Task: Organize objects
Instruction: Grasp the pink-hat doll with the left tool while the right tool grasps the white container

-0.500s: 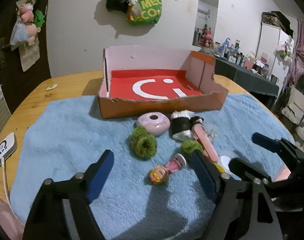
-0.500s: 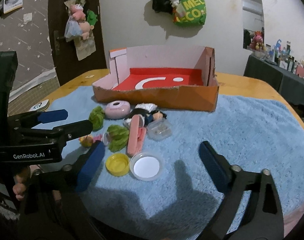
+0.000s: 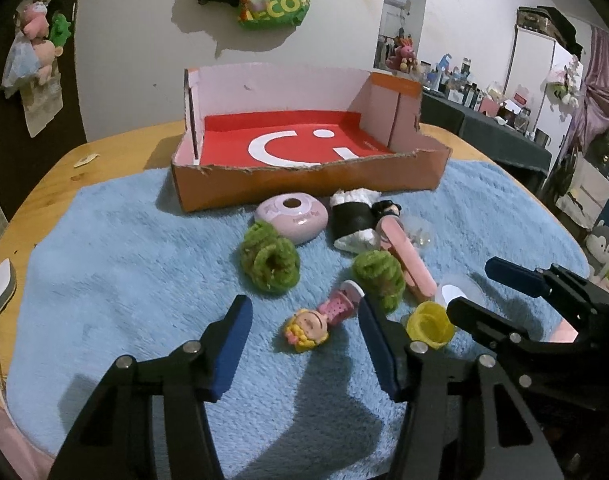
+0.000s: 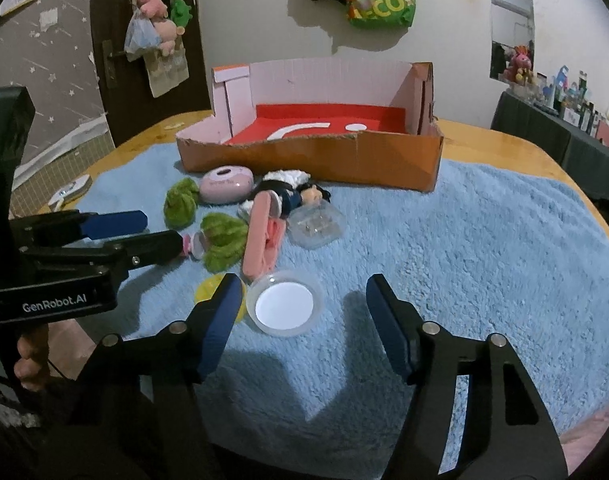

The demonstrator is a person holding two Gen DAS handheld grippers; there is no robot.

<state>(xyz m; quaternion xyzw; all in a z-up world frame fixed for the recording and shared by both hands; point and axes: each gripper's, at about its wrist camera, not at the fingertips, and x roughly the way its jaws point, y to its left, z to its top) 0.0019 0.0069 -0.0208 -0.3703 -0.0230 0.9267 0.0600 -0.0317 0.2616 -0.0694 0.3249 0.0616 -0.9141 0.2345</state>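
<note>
Left gripper [image 3: 302, 332] jaws apart astride blonde doll [image 3: 309, 326], lining up grasp; right gripper [image 4: 300, 304] jaws apart, empty, near white lid [image 4: 284, 306]; box [image 3: 304, 186] waits far.

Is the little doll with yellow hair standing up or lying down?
Lying down. The doll is flat on the blue towel, its head toward the camera, between the left gripper's open jaws.

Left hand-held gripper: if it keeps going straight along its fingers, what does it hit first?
Most likely the small blonde doll. It lies on the blue towel just ahead of the left hand-held gripper, between its open fingers. Depth is hard to judge, so it may meet towel just short of the doll.
</note>
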